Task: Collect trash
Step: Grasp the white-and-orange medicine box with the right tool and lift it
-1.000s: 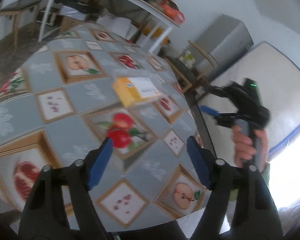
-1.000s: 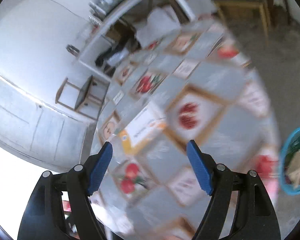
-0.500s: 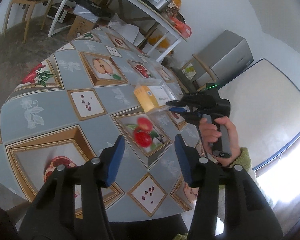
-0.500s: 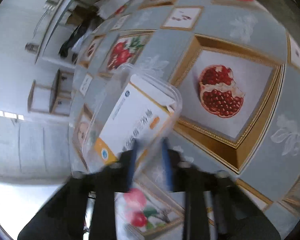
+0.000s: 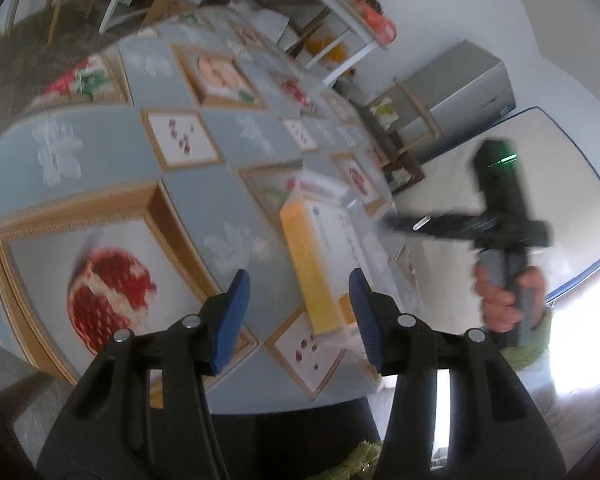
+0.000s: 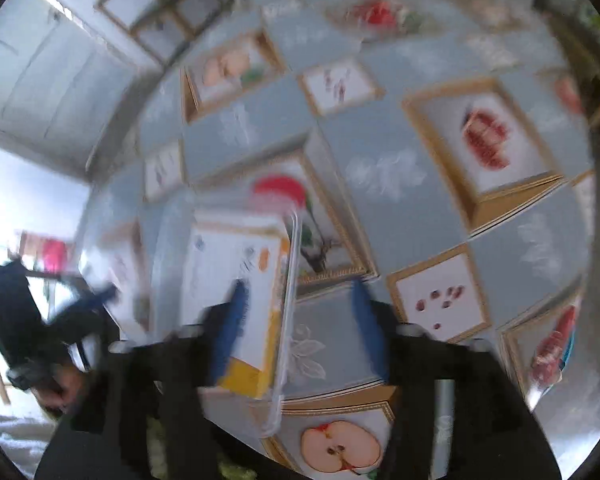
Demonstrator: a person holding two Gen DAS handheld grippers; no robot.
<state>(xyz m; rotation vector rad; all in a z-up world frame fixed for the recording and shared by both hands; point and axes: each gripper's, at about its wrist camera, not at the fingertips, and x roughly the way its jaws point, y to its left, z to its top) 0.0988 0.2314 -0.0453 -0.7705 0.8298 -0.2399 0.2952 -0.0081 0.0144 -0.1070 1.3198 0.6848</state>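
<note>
Tongs [image 6: 296,324] opening over boxed tray [image 6: 236,300].

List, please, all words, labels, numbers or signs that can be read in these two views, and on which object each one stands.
No text can be read.
Orange and white box inside a clear plastic container: small round logo and dark print on the white face, too blurred to read.
Tablecloth: only fruit pictures, no words.

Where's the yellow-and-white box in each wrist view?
Left wrist: yellow-and-white box lies centre frame, just beyond the fingertips.
Right wrist: same box sits lower left of centre, partly behind one blue finger.
Shared landmark: pomegranate picture on the tablecloth.
</note>
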